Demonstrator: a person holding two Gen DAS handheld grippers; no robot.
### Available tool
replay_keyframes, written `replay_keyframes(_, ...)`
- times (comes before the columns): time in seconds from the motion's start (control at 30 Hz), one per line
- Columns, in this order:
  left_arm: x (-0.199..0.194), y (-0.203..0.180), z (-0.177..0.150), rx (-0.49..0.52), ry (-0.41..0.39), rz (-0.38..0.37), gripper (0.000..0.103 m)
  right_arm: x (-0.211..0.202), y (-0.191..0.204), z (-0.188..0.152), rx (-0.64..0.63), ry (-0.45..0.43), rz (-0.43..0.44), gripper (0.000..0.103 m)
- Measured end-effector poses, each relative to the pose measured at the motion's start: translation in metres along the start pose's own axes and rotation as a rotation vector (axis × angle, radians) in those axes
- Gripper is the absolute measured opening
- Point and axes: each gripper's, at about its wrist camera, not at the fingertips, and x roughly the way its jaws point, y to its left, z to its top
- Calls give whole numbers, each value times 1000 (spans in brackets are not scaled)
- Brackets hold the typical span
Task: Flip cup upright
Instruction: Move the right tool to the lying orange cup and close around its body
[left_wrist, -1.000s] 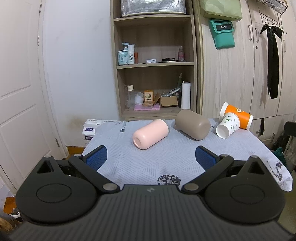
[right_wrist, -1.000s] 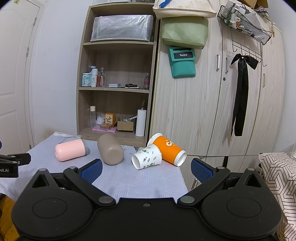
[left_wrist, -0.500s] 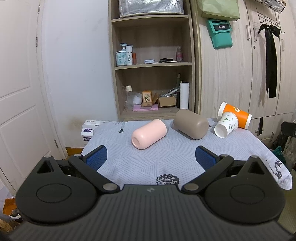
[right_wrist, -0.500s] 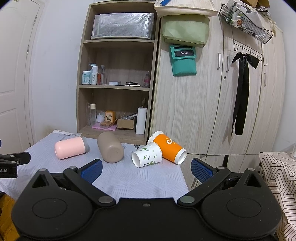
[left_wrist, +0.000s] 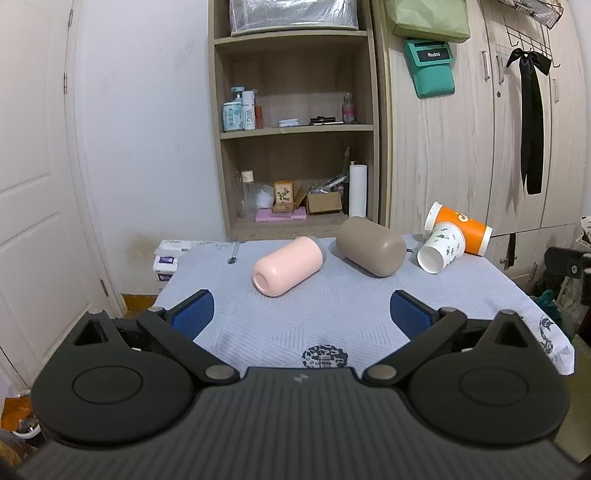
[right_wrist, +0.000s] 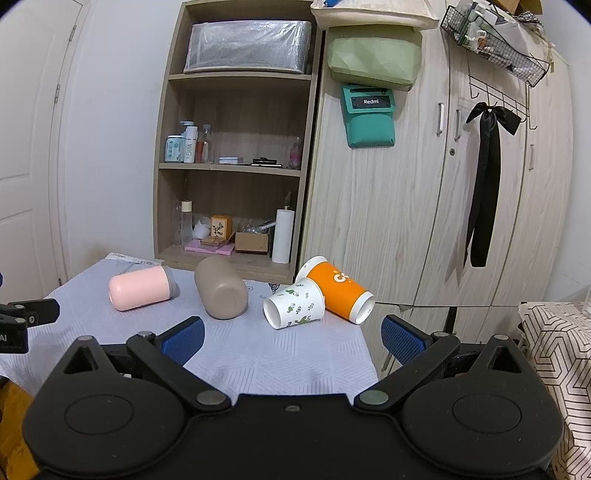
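Note:
Several cups lie on their sides on the cloth-covered table (left_wrist: 332, 317): a pink cup (left_wrist: 287, 266) (right_wrist: 140, 288), a taupe cup (left_wrist: 370, 246) (right_wrist: 221, 287), a white leaf-print paper cup (left_wrist: 441, 248) (right_wrist: 294, 308) and an orange paper cup (left_wrist: 460, 229) (right_wrist: 338, 291) leaning behind it. My left gripper (left_wrist: 301, 314) is open and empty, in front of the pink cup, short of it. My right gripper (right_wrist: 291, 336) is open and empty, in front of the paper cups.
A wooden shelf (left_wrist: 295, 129) with bottles and boxes stands behind the table, next to wardrobe doors (right_wrist: 443, 184). The table's right edge (right_wrist: 369, 354) drops off beside the orange cup. The left gripper's body shows at the left of the right wrist view (right_wrist: 22, 321).
Both views have shifted slightly; the cups sit a little lower and nearer in the frames. Both grippers stay open and no cup has moved.

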Motion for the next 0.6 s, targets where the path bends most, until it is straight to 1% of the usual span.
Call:
replay_keyframes(0.13,4,-1,1,-16,28,-20,103,2,-1,-3,-2,4,16,103)
replay_keyframes(0.27,16,-10,1,-45,85,-79,103,9,-9,-13,9,14,90,103)
replay_keyframes(0.37,31,-27,8,-20,126,-128,103,14,-18,-18,-15,-24,131,103)
replay_keyframes(0.43,46,-40,17,-6,138,-170,103,23,-31,-18,-21,-37,139,103)
replay_keyframes(0.5,63,-55,25,-5,159,-207,103,35,-49,-20,-1,-29,153,103)
replay_keyframes(0.6,93,-77,34,-18,190,-265,103,61,-73,-29,34,31,169,103)
